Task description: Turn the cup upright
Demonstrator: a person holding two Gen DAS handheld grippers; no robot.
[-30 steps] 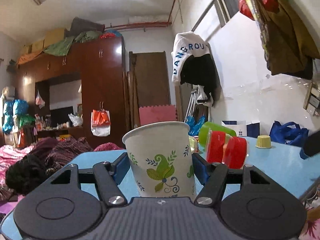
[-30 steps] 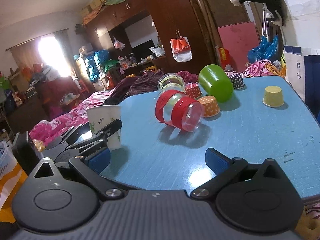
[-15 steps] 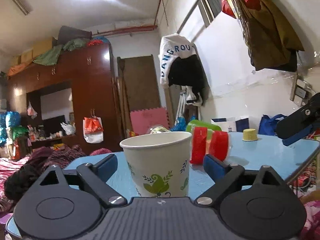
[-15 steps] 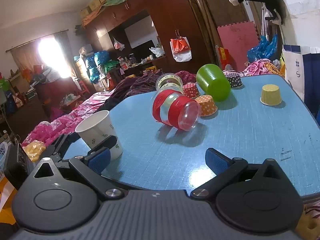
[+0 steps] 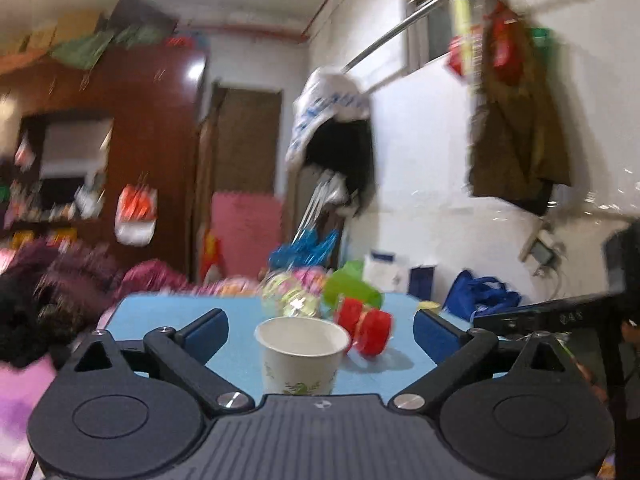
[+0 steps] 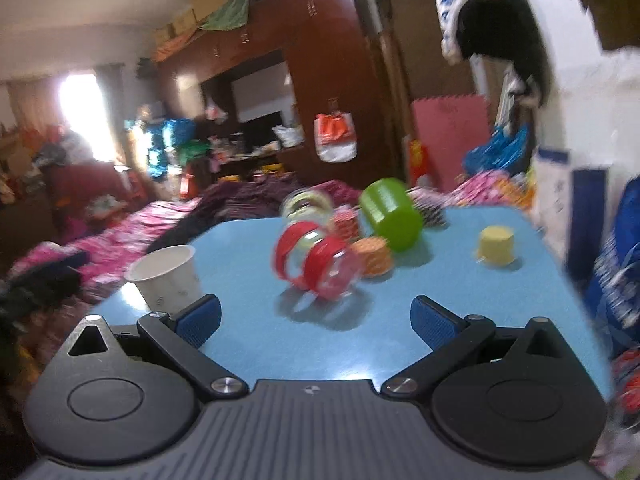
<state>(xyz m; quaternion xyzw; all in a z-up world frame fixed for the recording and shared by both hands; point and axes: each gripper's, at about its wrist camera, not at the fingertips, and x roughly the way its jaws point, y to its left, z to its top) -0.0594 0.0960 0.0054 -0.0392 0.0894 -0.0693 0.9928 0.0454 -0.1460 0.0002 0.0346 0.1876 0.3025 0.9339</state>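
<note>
Home bedrm; wardrobe (image 6: 320,80), bedding (image 6: 120,236)

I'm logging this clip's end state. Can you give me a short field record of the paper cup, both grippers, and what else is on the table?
paper cup: upright, mouth up, on blue table
left gripper: open, not touching the cup
right gripper: open, empty
red-banded clear jar: lying on its side
green cup: lying tipped
yellow cup: upside down

Motion blur smears both fisheye views, heaviest toward the curved edges, where walls bow. Daylight blows out a window (image 6: 78,116) at the left of the right wrist view; glare streaks the wardrobe (image 5: 192,72) in the left. Soft shadows pool under the red-banded jar (image 6: 316,266).
</note>
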